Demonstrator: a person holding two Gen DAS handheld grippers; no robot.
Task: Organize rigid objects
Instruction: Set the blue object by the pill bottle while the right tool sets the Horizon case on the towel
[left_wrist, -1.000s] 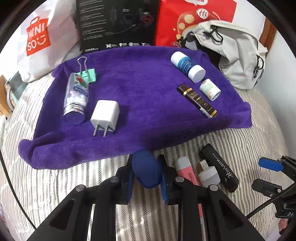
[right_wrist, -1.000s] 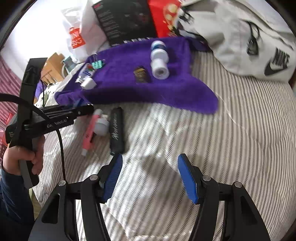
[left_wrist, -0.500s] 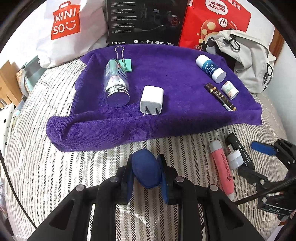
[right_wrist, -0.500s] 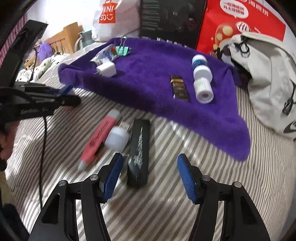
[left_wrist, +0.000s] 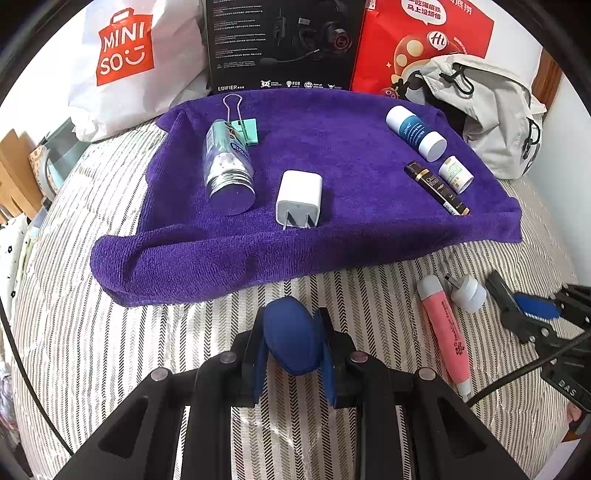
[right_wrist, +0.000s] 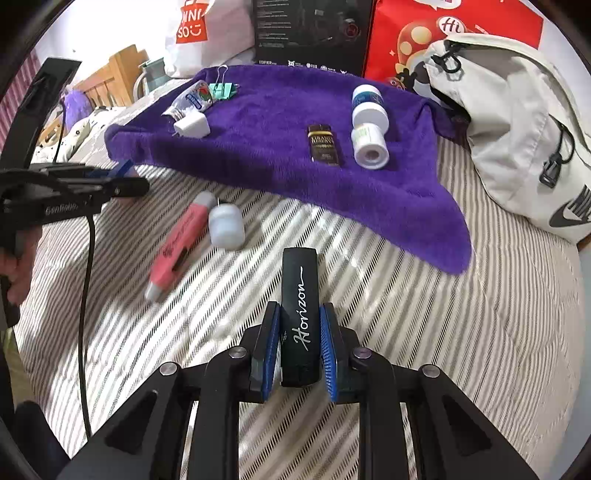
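Observation:
My left gripper (left_wrist: 291, 341) is shut on a dark blue oval pouch (left_wrist: 290, 338) just in front of the purple towel (left_wrist: 332, 177). On the towel lie a clear bottle (left_wrist: 229, 168), a teal binder clip (left_wrist: 242, 123), a white charger (left_wrist: 299, 197), a blue-and-white bottle (left_wrist: 415, 133), a small white jar (left_wrist: 456, 174) and a dark slim box (left_wrist: 437, 188). My right gripper (right_wrist: 298, 326) is shut on a black "Horizon" case (right_wrist: 300, 295) on the striped bedding. A pink tube (right_wrist: 183, 240) and a white plug (right_wrist: 226, 226) lie to its left.
A grey backpack (right_wrist: 517, 122) sits right of the towel. A white Miniso bag (left_wrist: 122, 62), a black headset box (left_wrist: 280, 40) and a red bag (left_wrist: 424, 40) stand behind it. A hand (right_wrist: 16, 266) holds the left gripper's handle, with a black cable (right_wrist: 86, 295) hanging.
My right gripper swung left over the black case and went from open to shut on it. The left gripper, still holding the pouch, drew back and shifted left of the towel's middle.

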